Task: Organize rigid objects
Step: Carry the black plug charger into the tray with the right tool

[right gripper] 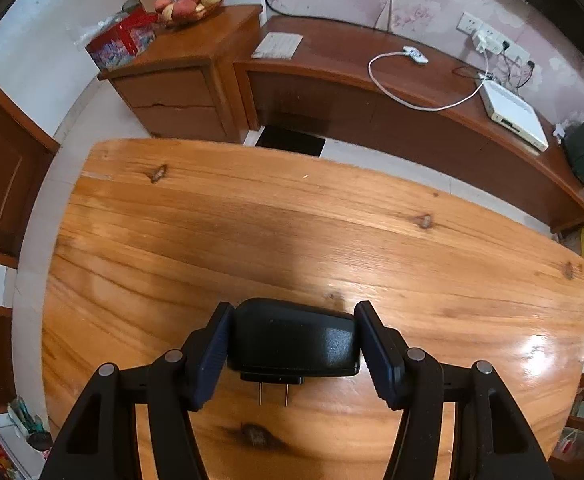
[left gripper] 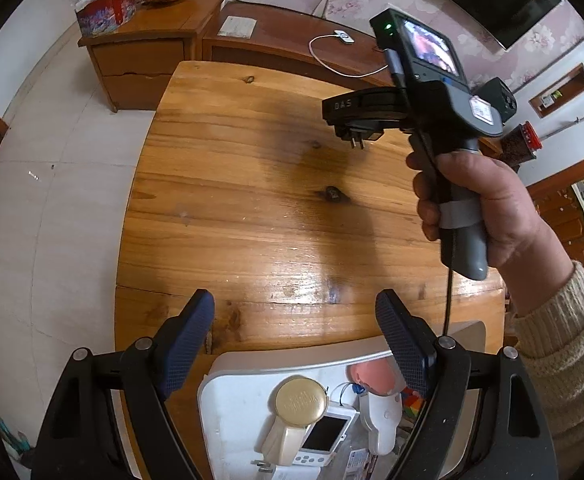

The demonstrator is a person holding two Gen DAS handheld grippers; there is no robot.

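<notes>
My right gripper (right gripper: 292,340) is shut on a black plug adapter (right gripper: 295,336) with two metal prongs pointing down, held above the wooden table (right gripper: 252,232). In the left wrist view the right gripper (left gripper: 351,120) shows at the upper right, held by a hand, with the adapter (left gripper: 357,130) in its jaws above the table (left gripper: 252,200). My left gripper (left gripper: 295,328) is open and empty, above a white tray (left gripper: 228,396) at the table's near edge. The tray holds a gold-lidded jar (left gripper: 300,400), a small white device with a screen (left gripper: 323,436), a white plug and other items.
A wooden cabinet (right gripper: 180,80) with a fruit bowl (right gripper: 192,0) and a red tin (right gripper: 120,42) stands beyond the table. A long sideboard (right gripper: 411,120) carries a white cable, a white box (right gripper: 515,114) and a paper. Tiled floor lies to the left.
</notes>
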